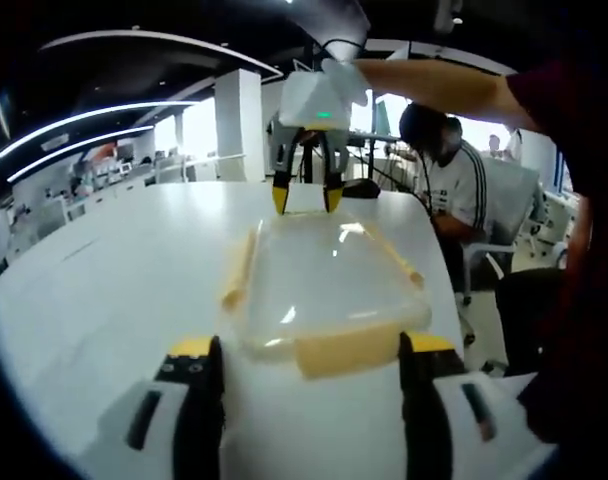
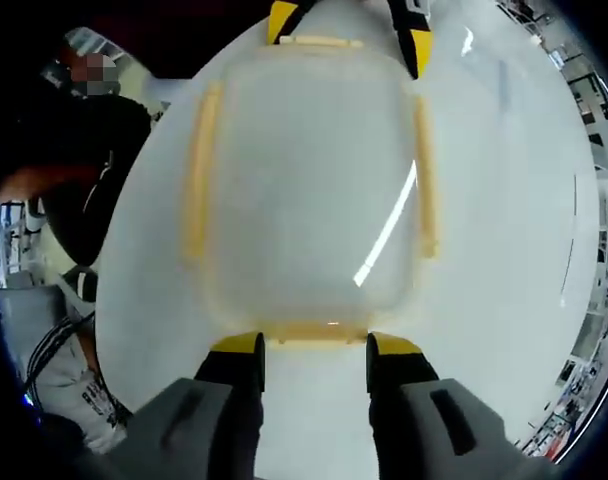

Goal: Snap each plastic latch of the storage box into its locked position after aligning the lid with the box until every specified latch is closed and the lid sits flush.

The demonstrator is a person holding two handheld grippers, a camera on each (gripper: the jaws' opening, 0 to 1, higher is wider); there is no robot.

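A storage box with a clear lid (image 1: pixel 319 275) and yellow latches rests on the white table (image 1: pixel 114 290). My left gripper (image 1: pixel 312 352) is open, its yellow-tipped jaws standing either side of the near end latch (image 1: pixel 349 350). At the far end my right gripper (image 1: pixel 307 197) hangs open over the opposite latch. In the right gripper view the lid (image 2: pixel 314 180) is seen from above, with long latches on the left (image 2: pixel 199 170) and right (image 2: pixel 424 175). My right gripper (image 2: pixel 316 348) straddles its end latch (image 2: pixel 314 332). The left gripper (image 2: pixel 349 32) stands at the other end latch (image 2: pixel 319 42).
A seated person (image 1: pixel 454 185) in a striped top is at the table's far right, beside a chair (image 1: pixel 489 260). A dark red sleeve (image 1: pixel 559 110) reaches in from the right. A person (image 2: pixel 79 200) and cables (image 2: pixel 54 340) lie past the table edge.
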